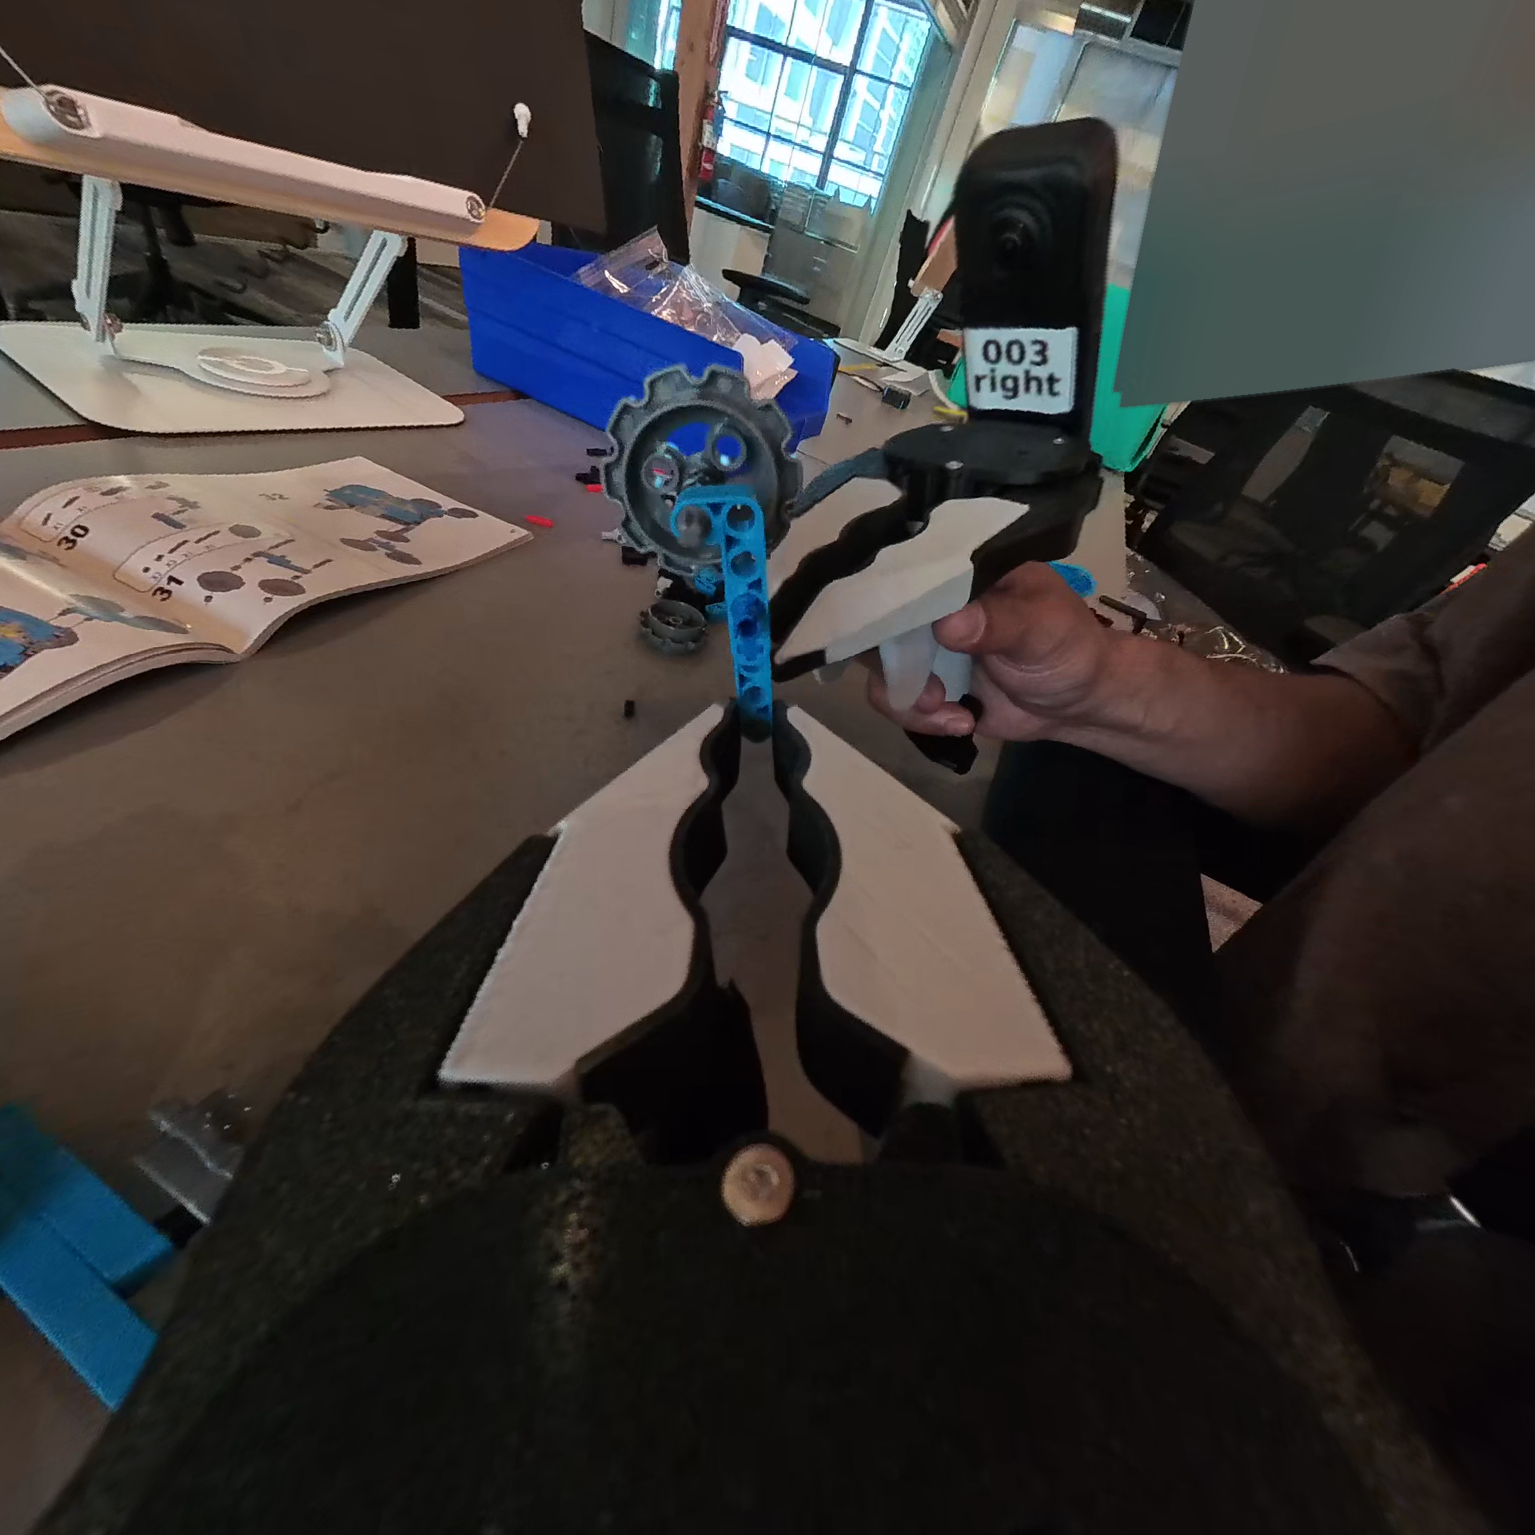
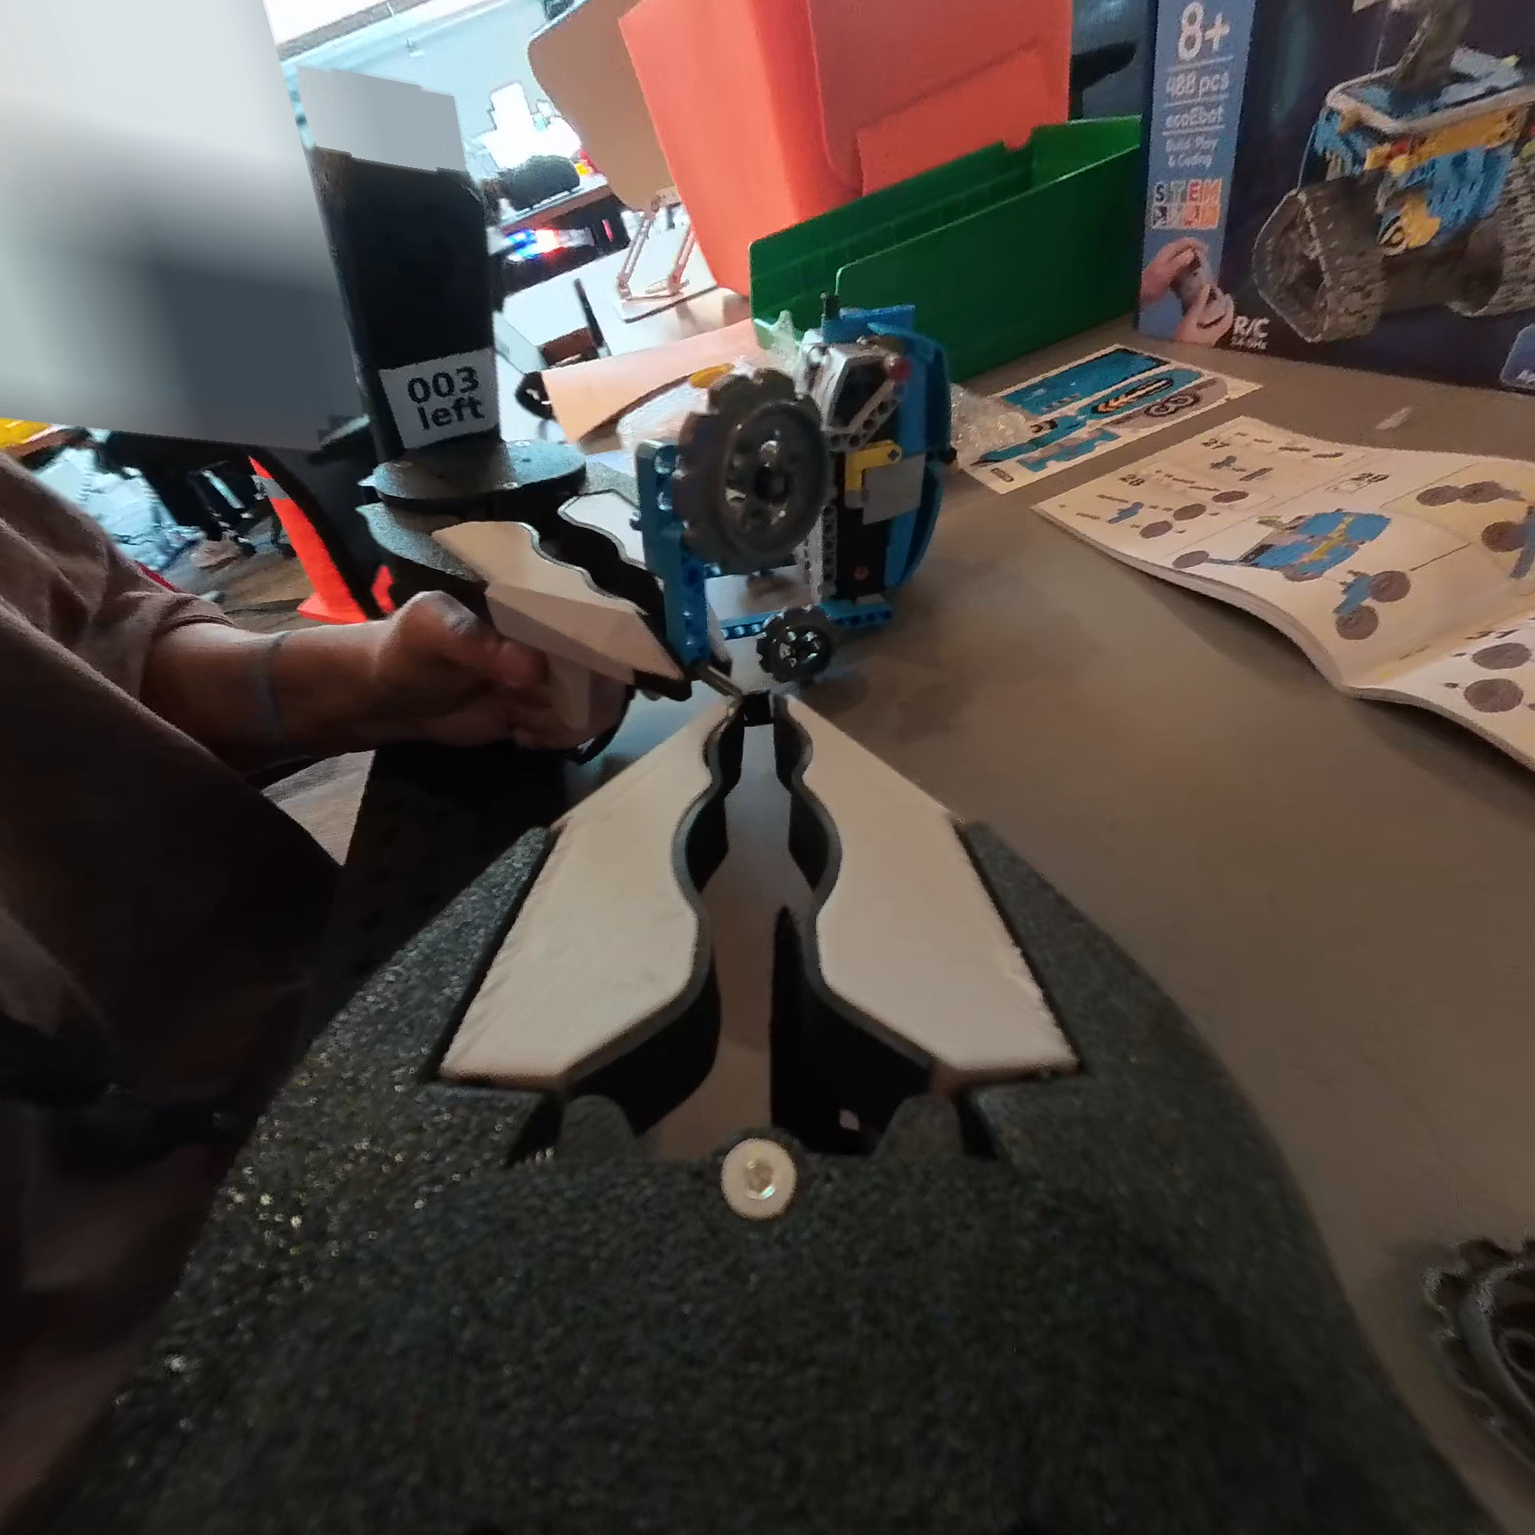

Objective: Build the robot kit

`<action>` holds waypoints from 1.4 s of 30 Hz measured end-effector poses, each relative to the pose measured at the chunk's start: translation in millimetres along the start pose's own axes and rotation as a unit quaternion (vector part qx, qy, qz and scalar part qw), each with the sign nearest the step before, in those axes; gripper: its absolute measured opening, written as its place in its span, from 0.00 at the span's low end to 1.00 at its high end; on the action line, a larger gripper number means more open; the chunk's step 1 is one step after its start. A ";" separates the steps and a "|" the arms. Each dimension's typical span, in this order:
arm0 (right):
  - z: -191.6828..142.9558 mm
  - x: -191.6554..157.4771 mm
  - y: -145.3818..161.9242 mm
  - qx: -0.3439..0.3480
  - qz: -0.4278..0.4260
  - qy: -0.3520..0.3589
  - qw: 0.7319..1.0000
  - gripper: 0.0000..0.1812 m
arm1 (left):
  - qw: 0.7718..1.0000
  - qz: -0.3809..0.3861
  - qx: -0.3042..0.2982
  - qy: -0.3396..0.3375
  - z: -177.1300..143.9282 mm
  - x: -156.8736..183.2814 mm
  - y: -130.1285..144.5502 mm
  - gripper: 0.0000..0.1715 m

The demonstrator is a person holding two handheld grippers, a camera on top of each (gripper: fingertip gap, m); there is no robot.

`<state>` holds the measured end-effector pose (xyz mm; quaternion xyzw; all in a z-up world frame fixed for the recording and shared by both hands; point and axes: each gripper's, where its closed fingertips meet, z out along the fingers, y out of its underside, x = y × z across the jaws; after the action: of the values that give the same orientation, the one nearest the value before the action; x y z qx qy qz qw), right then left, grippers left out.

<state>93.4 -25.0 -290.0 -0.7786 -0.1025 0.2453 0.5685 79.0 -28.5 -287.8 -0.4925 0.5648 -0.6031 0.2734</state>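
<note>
At the centre of the left wrist view, the left gripper (image 1: 754,721) has its jaws clenched on the lower end of a blue perforated beam (image 1: 745,606), which rises to a large grey toothed wheel (image 1: 700,490). In the right wrist view the right gripper (image 2: 754,713) pinches a small dark piece at its tips, too small to identify. Beyond stands the blue brick-built vehicle (image 2: 839,498) on the grey table (image 2: 1121,872), with an open instruction booklet (image 2: 1329,573) at the right edge and a green bin (image 2: 939,249) farther back.
</note>
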 end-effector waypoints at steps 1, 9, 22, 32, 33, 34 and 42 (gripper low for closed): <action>0.7 -1.9 0.9 -0.002 0.007 -0.008 1.000 0.04 | 1.000 0.002 0.000 0.000 0.0 0.6 0.0 0.04; 3.2 -5.8 7.0 -0.010 0.033 -0.037 0.999 0.04 | 1.000 0.007 -0.004 0.002 0.8 2.0 1.1 0.04; -5.4 -10.8 -16.9 0.061 0.071 -0.082 0.992 0.04 | 1.000 -0.017 0.017 0.018 -2.6 2.3 -5.3 0.04; -10.6 16.6 -4.4 0.017 0.071 -0.030 0.997 0.03 | 0.997 0.030 -0.065 -0.042 -3.8 -13.1 16.1 0.04; -14.2 27.2 14.2 -0.044 0.032 0.006 0.998 0.04 | 0.991 0.041 -0.121 -0.045 -3.3 -15.5 32.5 0.04; -18.8 37.8 36.7 -0.113 -0.010 0.041 0.993 0.04 | 0.984 0.047 -0.165 -0.054 -3.9 -19.1 45.3 0.04; -33.7 47.6 102.8 -0.258 -0.086 0.073 0.960 0.04 | 0.960 0.000 -0.270 -0.078 -14.0 -20.3 55.2 0.04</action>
<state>138.8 -66.5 -390.9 -0.9029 -0.1869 0.1033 0.3731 61.3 -16.5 -344.4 -0.5936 0.6835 -0.3879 0.1733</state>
